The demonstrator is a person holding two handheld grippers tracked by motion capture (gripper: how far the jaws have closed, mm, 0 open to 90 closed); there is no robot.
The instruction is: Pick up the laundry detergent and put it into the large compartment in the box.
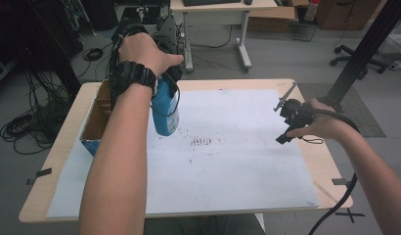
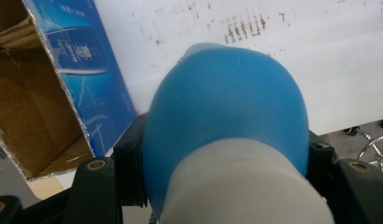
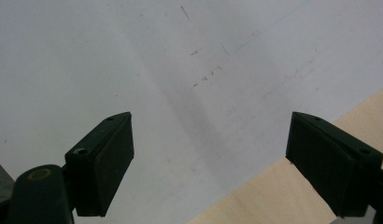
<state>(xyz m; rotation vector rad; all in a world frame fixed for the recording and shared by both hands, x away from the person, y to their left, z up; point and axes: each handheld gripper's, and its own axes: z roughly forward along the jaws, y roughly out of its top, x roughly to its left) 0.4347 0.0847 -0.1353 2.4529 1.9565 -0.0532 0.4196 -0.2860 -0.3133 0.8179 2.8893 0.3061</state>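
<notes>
The left gripper (image 2: 227, 154) clamped a blue plastic bottle (image 1: 166, 110) beside the open cardboard box (image 1: 97, 120), probably its destination; lowering upright seemed wise. The right gripper (image 3: 210, 158) stood apart, empty.

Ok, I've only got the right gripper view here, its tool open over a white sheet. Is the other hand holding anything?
Observer: Yes. The left tool is shut on a blue bottle, gripping it at its white end.
Operator: Is that bottle standing on the table?
Observer: It doesn't look so. In the high view it hangs, white end up, above the white sheet.
Operator: Anything close to it?
Observer: An open cardboard box with a blue printed side stands at the left edge of the table, right beside the bottle.
</notes>
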